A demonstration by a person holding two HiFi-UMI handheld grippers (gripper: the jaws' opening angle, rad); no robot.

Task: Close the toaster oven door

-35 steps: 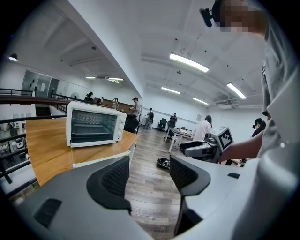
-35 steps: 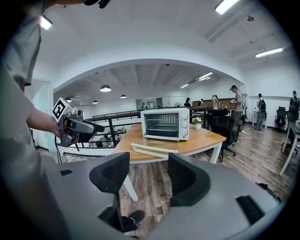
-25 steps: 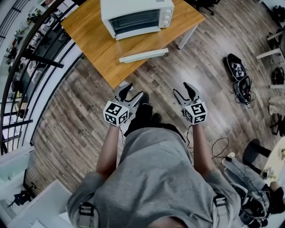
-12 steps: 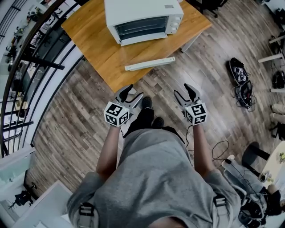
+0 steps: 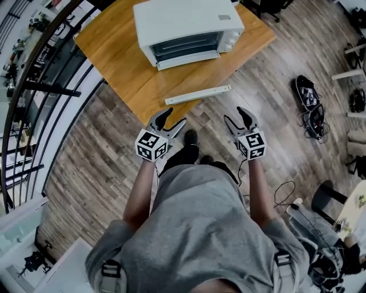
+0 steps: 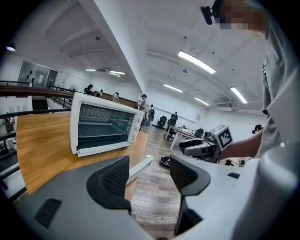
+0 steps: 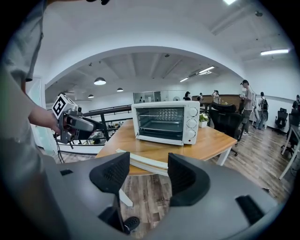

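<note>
tiny illegible label (image 5: 224, 17) atop white toaster oven (image 5: 171, 23)

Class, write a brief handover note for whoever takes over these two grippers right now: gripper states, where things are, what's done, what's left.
Left gripper: jaws apart, empty, over the floor short of the table.
Right gripper: the same, jaws apart, empty.
Toaster oven: on the table, set back from its near edge, front facing you.
White bar: by the near edge, parallel to the oven's front; whether it belongs to the oven I cannot tell.
Done: nothing; oven untouched.
Left: reach the oven and close it.
</note>
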